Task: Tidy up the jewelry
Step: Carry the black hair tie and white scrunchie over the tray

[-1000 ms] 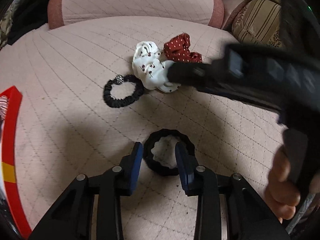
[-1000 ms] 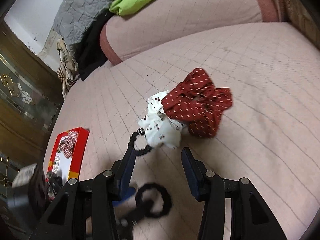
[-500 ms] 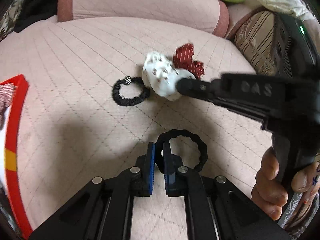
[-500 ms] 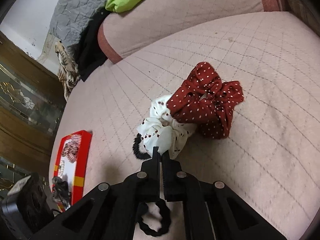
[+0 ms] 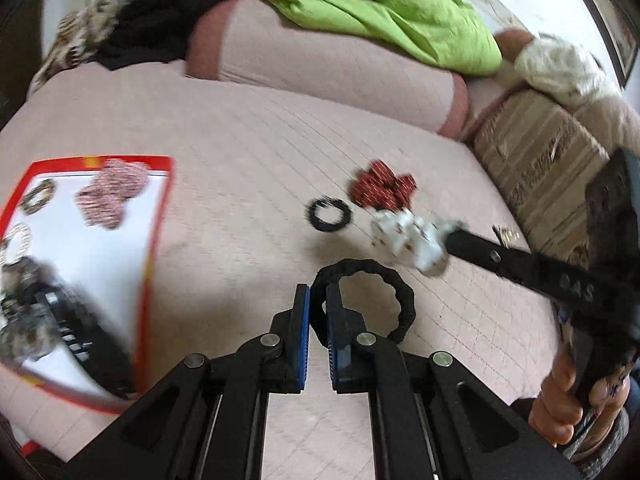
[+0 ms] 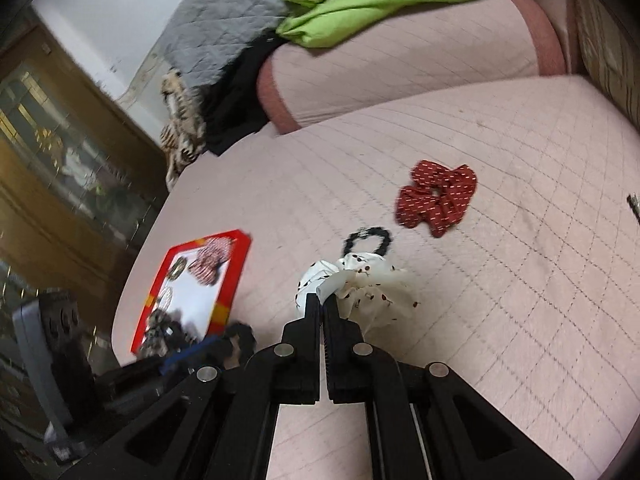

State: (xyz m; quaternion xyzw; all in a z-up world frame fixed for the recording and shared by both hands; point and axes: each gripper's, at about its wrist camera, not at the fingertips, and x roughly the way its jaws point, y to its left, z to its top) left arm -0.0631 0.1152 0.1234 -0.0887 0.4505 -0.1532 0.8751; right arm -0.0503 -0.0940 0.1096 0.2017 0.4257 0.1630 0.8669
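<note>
Since both jaws closed a second ago: left gripper point(image 5: 318, 312) holds black scrunchie point(image 5: 372, 300); right gripper point(image 6: 322, 312) holds white scrunchie point(image 6: 360, 284) | both lifted off bed point(image 6: 520, 280), right of red tray point(image 5: 160, 240) | next: tray

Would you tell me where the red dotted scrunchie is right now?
The red dotted scrunchie lies loose on the pink quilted bed, up and right of the thin black hair tie in the right wrist view, held by neither tongs.
</note>
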